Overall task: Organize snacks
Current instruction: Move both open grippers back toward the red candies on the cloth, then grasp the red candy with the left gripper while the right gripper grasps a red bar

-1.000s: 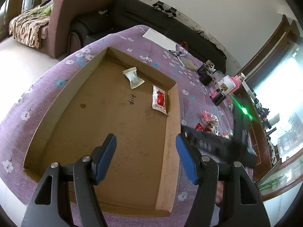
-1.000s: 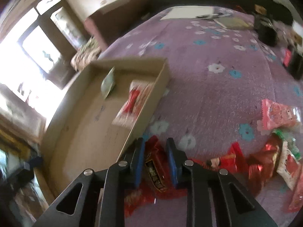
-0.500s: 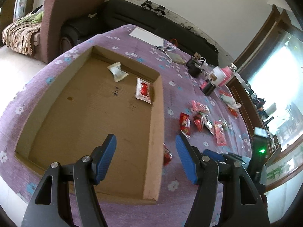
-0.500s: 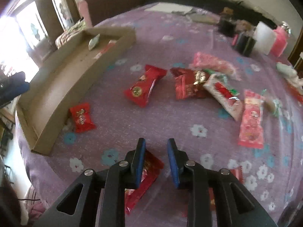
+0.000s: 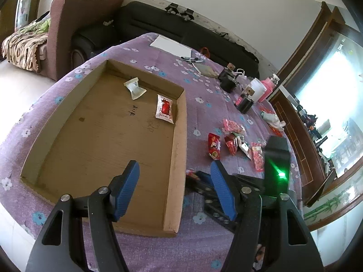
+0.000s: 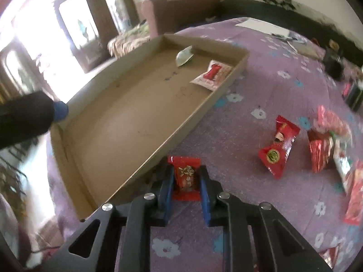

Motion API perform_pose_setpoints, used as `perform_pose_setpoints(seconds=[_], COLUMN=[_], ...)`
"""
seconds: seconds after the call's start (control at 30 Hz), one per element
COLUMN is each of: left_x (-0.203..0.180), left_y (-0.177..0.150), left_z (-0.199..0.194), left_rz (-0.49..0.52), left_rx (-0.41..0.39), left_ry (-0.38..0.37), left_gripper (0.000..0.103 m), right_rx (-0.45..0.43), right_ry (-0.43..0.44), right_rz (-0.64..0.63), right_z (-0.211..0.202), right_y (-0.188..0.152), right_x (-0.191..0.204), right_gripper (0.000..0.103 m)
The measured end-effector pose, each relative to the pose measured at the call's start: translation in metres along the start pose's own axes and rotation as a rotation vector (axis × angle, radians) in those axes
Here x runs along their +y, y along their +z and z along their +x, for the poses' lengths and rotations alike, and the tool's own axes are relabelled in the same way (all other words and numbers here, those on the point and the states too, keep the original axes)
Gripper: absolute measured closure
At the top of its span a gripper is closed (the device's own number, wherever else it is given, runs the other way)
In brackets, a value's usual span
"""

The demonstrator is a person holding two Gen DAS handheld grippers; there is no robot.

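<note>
Right gripper (image 6: 185, 182) closed on a small red candy (image 6: 186, 178), pads pressing both its sides, held just right of the cardboard tray's (image 6: 199, 117) near right wall, above the purple floral cloth (image 6: 261, 86). Left gripper (image 5: 175, 190) open, nothing between its blue pads, hanging over the tray's near right corner. In the tray, far end: a white wrapper (image 5: 135, 88) and a red-and-white packet (image 5: 165, 110) lying flat by the right wall, apart from each other; rest of tray floor bare cardboard with pen marks. On the cloth right of the tray: a red packet (image 6: 278, 149) lying alone, then a loose cluster of red, pink and silver snacks (image 5: 238, 141) farther right. In the left view the right gripper's black body with a green light (image 5: 281, 175) shows at right. Far end of table: white paper (image 5: 171, 45), pens, dark jars (image 5: 226, 82), pink bottle (image 5: 268, 88). Sofa (image 5: 181, 29) beyond the table.
</note>
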State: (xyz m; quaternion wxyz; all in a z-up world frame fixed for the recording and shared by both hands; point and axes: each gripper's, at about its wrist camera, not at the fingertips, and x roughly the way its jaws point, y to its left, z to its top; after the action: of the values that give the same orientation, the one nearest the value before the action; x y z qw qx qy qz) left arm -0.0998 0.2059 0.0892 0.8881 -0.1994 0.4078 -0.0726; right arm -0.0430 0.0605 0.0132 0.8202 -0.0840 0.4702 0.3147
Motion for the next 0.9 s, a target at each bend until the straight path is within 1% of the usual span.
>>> perform_pose_setpoints(seconds=[0.03,0.13,0.2,0.23,0.3,0.33,0.37,0.4,0.43,0.5,0.57,0.67,0.73,0.8,0.83,0.87,0.9], left_x=[-0.001,-0.008,-0.014,-0.019,-0.029,-0.036,-0.041,-0.045,-0.051,-0.059,-0.064,-0.071,-0.076,-0.079,-0.082,-0.083,-0.084], left_y=[-0.001,-0.004,-0.007,-0.009,-0.013,-0.016,-0.019,-0.021,-0.024,-0.028,-0.032,-0.037,-0.040,-0.042,-0.043,-0.044,-0.044], left_z=[0.002,0.009,0.015,0.018,0.024,0.027,0.028,0.029,0.032,0.038,0.043,0.048,0.050,0.051,0.052,0.052,0.053], left_rz=[0.000,0.014,0.024,0.032,0.054,0.076,0.092,0.109,0.130,0.146,0.146,0.159,0.173,0.181,0.183,0.184,0.185], left_rx=[0.006,0.021,0.035,0.045,0.063,0.072,0.077,0.082,0.089,0.104,0.123,0.145,0.157,0.161,0.163,0.165,0.167], left_ry=[-0.007,-0.026,-0.036,-0.043,-0.057,-0.062,-0.062,-0.059,-0.057,-0.059,-0.066,-0.071,-0.069,-0.069,-0.069,-0.070,-0.072], left_gripper=[0.039,0.039,0.039,0.039,0.039,0.039,0.039,0.039,0.039,0.039,0.039,0.039,0.039,0.039,0.039,0.039,0.039], right_rx=[0.003,0.019,0.027,0.029,0.030,0.002,-0.041,-0.074,-0.103,-0.132,-0.122,-0.066,-0.069,-0.058,-0.059,-0.072,-0.073], right_ry=[-0.005,-0.057,-0.085,-0.092,-0.067,-0.041,-0.026,-0.030,-0.050,-0.102,-0.120,-0.145,-0.116,-0.102,-0.114,-0.145,-0.178], right_rz=[0.023,0.061,0.106,0.141,0.208,0.238,0.261,0.277,0.291,0.302,0.299,0.306,0.328,0.349,0.350,0.328,0.299], right_z=[-0.005,-0.019,-0.029,-0.035,-0.048,-0.058,-0.071,-0.081,-0.092,-0.106,-0.106,-0.092,-0.087,-0.084,-0.082,-0.080,-0.078], right_y=[-0.004,-0.021,-0.034,-0.041,-0.052,-0.057,-0.063,-0.068,-0.074,-0.083,-0.090,-0.097,-0.099,-0.102,-0.102,-0.101,-0.100], right_x=[-0.005,-0.018,-0.029,-0.037,-0.051,-0.058,-0.065,-0.070,-0.075,-0.080,-0.080,-0.078,-0.076,-0.073,-0.070,-0.065,-0.061], right_gripper=[0.083,0.083,0.080,0.079,0.075,0.074,0.069,0.062,0.060,0.059,0.059,0.060,0.059,0.053,0.053,0.053,0.056])
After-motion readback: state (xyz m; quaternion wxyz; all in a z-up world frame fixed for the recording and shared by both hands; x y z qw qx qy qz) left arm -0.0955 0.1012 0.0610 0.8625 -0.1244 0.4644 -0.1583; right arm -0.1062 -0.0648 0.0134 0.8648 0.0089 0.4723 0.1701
